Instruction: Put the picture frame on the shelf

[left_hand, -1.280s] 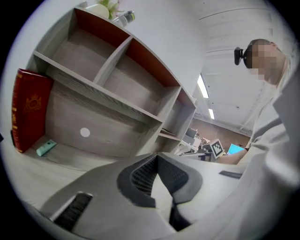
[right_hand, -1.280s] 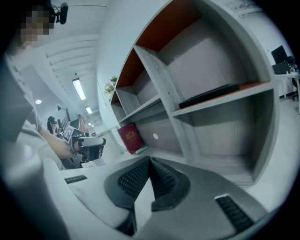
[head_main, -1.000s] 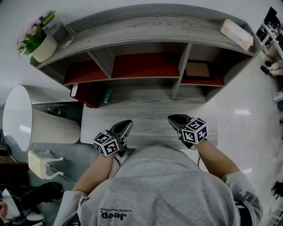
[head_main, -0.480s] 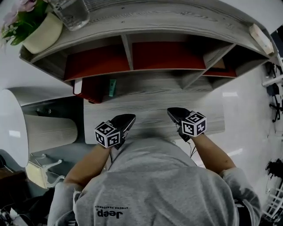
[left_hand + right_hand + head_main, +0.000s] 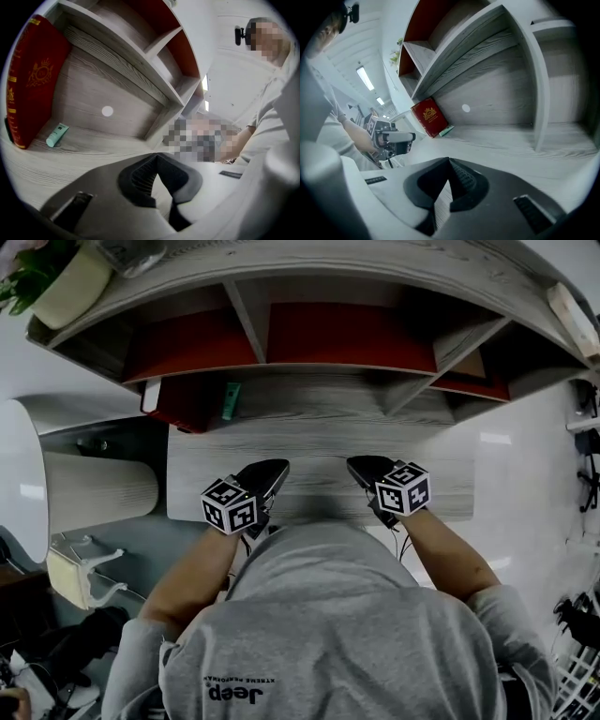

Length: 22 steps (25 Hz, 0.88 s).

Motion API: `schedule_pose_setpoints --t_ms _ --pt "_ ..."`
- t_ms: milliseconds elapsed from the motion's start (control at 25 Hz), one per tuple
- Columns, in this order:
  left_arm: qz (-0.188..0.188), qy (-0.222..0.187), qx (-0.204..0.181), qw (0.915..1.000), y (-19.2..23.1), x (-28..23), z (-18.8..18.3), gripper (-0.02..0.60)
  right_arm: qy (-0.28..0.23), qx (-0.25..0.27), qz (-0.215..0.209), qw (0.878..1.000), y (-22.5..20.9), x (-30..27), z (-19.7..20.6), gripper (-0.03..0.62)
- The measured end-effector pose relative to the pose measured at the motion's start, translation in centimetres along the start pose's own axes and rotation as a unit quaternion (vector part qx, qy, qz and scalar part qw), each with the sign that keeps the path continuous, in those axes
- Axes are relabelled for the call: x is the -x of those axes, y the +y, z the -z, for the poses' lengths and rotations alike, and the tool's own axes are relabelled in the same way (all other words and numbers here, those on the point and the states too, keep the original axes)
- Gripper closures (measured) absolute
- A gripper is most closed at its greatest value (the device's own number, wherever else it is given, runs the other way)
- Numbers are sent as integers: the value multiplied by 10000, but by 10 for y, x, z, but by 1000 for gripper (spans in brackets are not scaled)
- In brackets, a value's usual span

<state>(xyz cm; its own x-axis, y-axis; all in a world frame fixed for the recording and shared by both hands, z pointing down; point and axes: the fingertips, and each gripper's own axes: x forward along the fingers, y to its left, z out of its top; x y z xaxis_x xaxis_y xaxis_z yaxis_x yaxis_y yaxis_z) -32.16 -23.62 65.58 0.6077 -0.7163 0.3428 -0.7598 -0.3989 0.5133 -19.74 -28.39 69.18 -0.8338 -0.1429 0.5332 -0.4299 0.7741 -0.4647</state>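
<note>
The picture frame [image 5: 474,365] stands in the right-hand compartment of the grey wooden shelf [image 5: 328,296], mostly hidden behind the slanted divider. Both grippers hover low over the desk [image 5: 319,442] near its front edge, apart from the frame. My left gripper [image 5: 273,471] is shut and holds nothing; its jaws meet at the tips in the left gripper view [image 5: 157,158]. My right gripper [image 5: 360,466] is shut too, with nothing between its jaws [image 5: 449,162], and it points at the shelf's lower bay.
A red book [image 5: 178,409] leans at the desk's left end with a teal tube [image 5: 230,399] beside it. A potted plant [image 5: 61,282] and a pale box [image 5: 573,319] sit on the shelf top. A white rounded unit [image 5: 66,488] stands to the left.
The head view has tipped toward the shelf, so the frame slid behind the divider. Both grippers stayed close together at the desk's front edge, shut.
</note>
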Motion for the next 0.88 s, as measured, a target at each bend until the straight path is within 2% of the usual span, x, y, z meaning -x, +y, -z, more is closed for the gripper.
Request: schedule_pose_setpoints --t_ms 880 --pt "100 132 -27 9999 -18 4 16 574 17 108 115 9999 3 18 10 589"
